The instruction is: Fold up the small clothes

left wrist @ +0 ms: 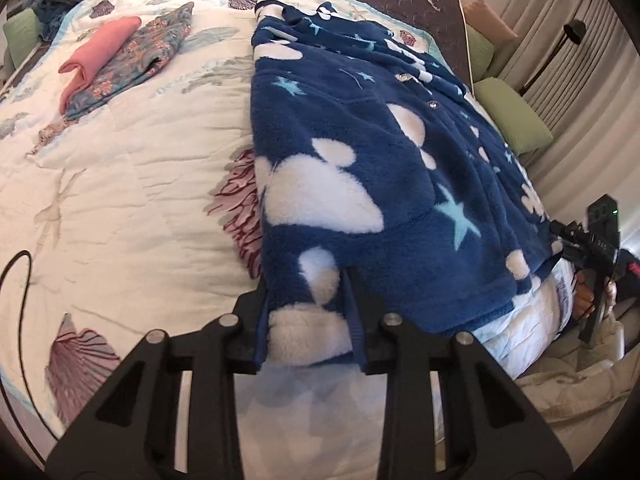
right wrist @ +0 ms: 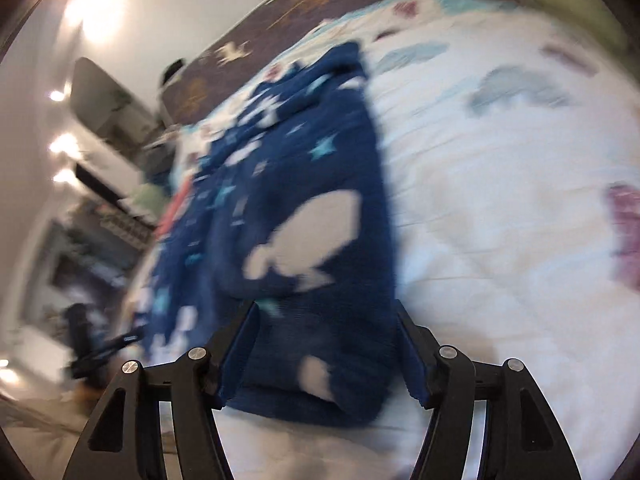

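Garment: blue fleece top (left wrist: 360, 152) with white clouds and pale stars lies spread on the bed quilt (left wrist: 120, 184); in the left wrist view it fills the centre and right of the frame.
Long axis: runs from the lower centre of the left wrist frame up toward the upper centre, hem end low, collar end far.
Left claw (left wrist: 308, 320): at the bottom centre of its frame, fingers pressed in on the near hem corner, fleece bunched between them; pinching the cloth.
Right claw (right wrist: 324, 344): bottom centre of its own blurred frame, jaws spread, a hem fold lying between them; pads look not to press it, though blur makes contact hard to read.
Key relation: both claws sit at the hem end, garment stretching away from each; the left has the corner, the right is at the opposite corner, seen at the right edge of the left wrist view.
Judgement: next move likely needs the right claw to close before the hem is carried up toward the collar.
Other items: folded pink piece (left wrist: 100, 48) on a patterned piece (left wrist: 148, 56), upper left of the left wrist frame, well apart.
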`<state>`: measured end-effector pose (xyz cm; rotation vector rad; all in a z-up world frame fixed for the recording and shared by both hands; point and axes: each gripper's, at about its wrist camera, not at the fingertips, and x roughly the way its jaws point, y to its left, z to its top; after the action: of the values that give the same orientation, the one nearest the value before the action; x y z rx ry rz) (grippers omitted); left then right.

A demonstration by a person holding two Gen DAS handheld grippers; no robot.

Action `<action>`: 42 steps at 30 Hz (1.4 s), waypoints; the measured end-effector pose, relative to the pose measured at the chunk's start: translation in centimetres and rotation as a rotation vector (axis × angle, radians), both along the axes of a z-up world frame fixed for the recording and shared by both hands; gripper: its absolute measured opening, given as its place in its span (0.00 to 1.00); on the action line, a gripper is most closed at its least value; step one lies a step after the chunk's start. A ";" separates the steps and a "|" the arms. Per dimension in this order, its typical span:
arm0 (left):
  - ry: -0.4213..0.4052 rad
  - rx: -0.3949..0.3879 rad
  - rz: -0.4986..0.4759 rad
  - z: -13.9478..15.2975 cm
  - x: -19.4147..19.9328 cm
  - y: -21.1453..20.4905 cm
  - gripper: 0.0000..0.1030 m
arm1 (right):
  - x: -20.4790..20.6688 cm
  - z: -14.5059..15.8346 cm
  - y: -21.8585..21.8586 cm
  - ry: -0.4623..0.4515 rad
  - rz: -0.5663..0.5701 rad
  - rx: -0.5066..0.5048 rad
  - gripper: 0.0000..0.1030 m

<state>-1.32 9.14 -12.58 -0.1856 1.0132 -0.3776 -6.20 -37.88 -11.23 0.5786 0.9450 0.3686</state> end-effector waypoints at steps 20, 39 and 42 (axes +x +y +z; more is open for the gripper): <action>-0.170 -0.227 -0.048 8.1 -5.9 2.0 0.09 | -4.6 4.4 -0.6 -0.135 0.003 0.232 0.06; -0.330 -0.169 -0.050 15.9 -8.1 2.3 0.09 | -11.0 13.2 -0.8 -0.325 -0.035 0.235 0.07; -0.352 -0.148 -0.034 16.5 -5.5 1.9 0.09 | -8.0 14.5 -1.0 -0.346 -0.038 0.203 0.07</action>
<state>-6.85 11.00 3.90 -0.2267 0.6426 -0.4972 -14.22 -38.87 3.29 0.6906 0.5665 0.5163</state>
